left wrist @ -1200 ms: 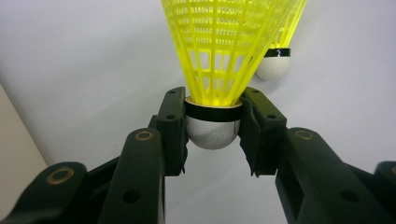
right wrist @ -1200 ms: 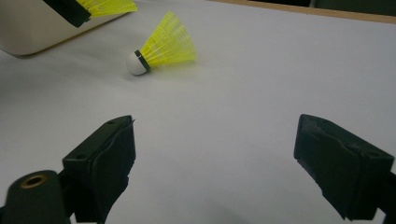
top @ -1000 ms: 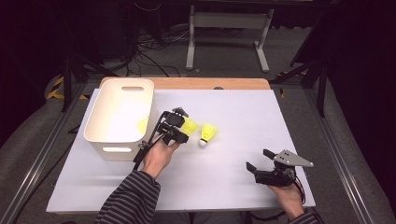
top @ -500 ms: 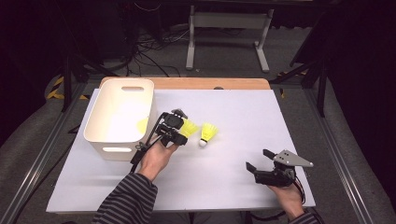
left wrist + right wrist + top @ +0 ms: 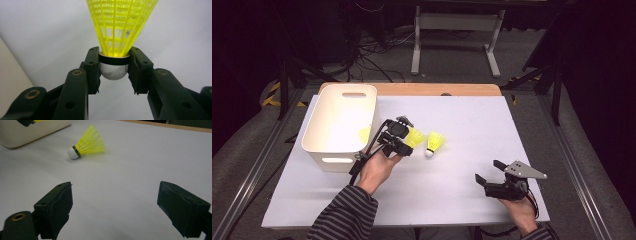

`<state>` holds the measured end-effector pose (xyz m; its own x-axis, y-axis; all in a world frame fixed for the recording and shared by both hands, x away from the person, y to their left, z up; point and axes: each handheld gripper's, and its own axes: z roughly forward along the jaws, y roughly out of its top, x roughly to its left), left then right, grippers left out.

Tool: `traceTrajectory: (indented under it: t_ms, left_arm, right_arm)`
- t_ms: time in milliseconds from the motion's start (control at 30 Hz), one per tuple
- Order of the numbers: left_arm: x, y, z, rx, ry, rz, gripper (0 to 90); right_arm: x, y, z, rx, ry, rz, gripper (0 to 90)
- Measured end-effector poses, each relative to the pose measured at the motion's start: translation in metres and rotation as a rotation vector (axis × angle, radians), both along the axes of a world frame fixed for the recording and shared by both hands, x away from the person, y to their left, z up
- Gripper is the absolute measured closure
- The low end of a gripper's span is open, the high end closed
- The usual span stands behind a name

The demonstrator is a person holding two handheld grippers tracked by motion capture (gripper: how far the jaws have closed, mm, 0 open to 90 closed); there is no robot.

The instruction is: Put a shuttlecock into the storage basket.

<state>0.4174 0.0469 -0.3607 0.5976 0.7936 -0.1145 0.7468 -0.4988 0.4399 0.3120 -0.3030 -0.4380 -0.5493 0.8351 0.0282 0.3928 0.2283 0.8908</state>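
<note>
My left gripper (image 5: 113, 72) is shut on the white cork of a yellow shuttlecock (image 5: 120, 27), skirt pointing away. In the high view this left gripper (image 5: 401, 142) hovers just right of the white bin (image 5: 324, 150), with the held shuttlecock (image 5: 414, 136) at its tip. A second yellow shuttlecock (image 5: 434, 143) lies on its side on the white table beside it, also seen as the lying shuttlecock (image 5: 86, 146) in the right gripper view. My right gripper (image 5: 489, 171) rests open near the front right, jaws (image 5: 115, 207) wide apart with nothing between them.
The white bin's inside holds a yellow shape (image 5: 364, 134) near its right wall. A wooden strip (image 5: 412, 89) runs along the table's far edge. Cables and a metal stand (image 5: 457, 30) lie on the floor beyond the table.
</note>
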Motion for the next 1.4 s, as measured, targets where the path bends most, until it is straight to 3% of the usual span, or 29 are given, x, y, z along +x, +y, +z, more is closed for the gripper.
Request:
traceTrajectory:
  t_ms: [200, 567, 1400]
  left_arm:
    - [-0.001, 0.004, 0.002, 0.009, 0.012, -0.004, 64.3]
    - [-0.004, 0.010, 0.016, 0.006, -0.012, -0.015, 64.3]
    - [-0.002, 0.026, 0.032, 0.010, -0.012, -0.010, 64.2]
  right_arm:
    - [0.000, 0.000, 0.000, 0.000, -0.003, 0.001, 13.4]
    - [0.000, 0.000, 0.000, 0.000, 0.000, 0.001, 13.4]
    - [0.000, 0.000, 0.000, -0.001, 0.002, 0.001, 13.4]
